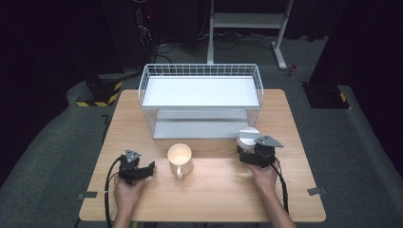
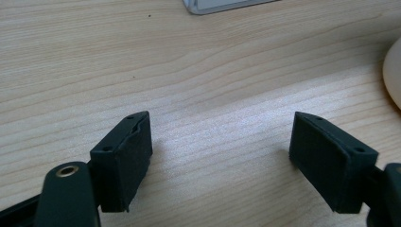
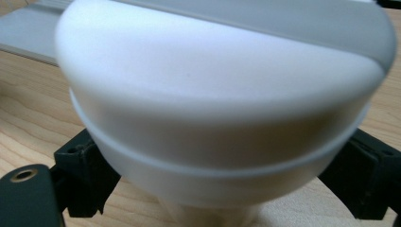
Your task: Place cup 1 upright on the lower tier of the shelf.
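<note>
Bowl (image 3: 222,118), white and round with a raised band about its side, sits between my right jaws, which press against it on either flank, clamped on its lower wall. From above, it (image 1: 248,137) stands on the table (image 1: 214,190) at about four o'clock from the table's middle, just in front of the rack's right corner, with my right gripper (image 1: 257,155) touching it from the six o'clock side. My right hand (image 1: 264,176) holds that gripper from behind.

Cream mug (image 1: 180,159) stands near the table's middle, upright, its handle pointing to six o'clock. My left gripper (image 1: 145,170) rests at nine o'clock from the mug, near it but not touching. In the left gripper view my jaws stand wide apart over bare wood, nothing between them (image 2: 221,156); the mug's edge (image 2: 393,78) shows at three o'clock. My left hand (image 1: 127,192) grips from below.

Wire rack (image 1: 200,97), white, two shelves, stands at twelve o'clock at the table's far edge.
</note>
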The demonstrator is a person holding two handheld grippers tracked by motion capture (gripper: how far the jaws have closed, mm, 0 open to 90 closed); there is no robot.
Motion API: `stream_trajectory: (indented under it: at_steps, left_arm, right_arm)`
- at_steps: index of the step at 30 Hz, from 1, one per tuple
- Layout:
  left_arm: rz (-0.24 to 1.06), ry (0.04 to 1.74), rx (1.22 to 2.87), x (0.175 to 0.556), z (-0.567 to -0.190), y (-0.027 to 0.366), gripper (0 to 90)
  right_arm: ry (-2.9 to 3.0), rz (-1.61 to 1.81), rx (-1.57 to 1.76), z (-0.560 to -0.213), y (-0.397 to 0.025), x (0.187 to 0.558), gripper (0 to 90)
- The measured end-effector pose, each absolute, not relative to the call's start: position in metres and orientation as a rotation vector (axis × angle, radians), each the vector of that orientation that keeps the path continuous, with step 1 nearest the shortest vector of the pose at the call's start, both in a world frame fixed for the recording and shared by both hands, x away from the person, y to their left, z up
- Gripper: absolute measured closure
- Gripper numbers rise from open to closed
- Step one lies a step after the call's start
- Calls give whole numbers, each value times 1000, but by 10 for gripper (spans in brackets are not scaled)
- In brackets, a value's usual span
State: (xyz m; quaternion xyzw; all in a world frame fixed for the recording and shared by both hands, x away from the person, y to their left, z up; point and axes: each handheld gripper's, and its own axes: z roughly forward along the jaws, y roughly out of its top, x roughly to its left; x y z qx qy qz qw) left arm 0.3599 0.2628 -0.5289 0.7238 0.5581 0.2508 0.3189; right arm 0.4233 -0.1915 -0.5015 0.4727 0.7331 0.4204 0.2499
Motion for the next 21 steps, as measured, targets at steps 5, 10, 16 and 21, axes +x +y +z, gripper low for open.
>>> stream_trajectory:
  at_steps: [5, 10, 16, 21]
  left_arm:
    - [660, 1468, 1903, 360, -529, 263, 224]
    - [660, 1468, 1903, 360, -529, 263, 224]
    - [659, 1468, 1902, 360, -529, 263, 224]
    - [659, 1468, 1902, 360, -529, 263, 224]
  right_arm:
    - [2001, 1140, 1283, -504, -190, 426, 100]
    - [2003, 1125, 1290, -506, -189, 429, 104]
    - [2010, 1129, 1265, -505, -187, 429, 144]
    - [2014, 1133, 1254, -505, -187, 429, 180]
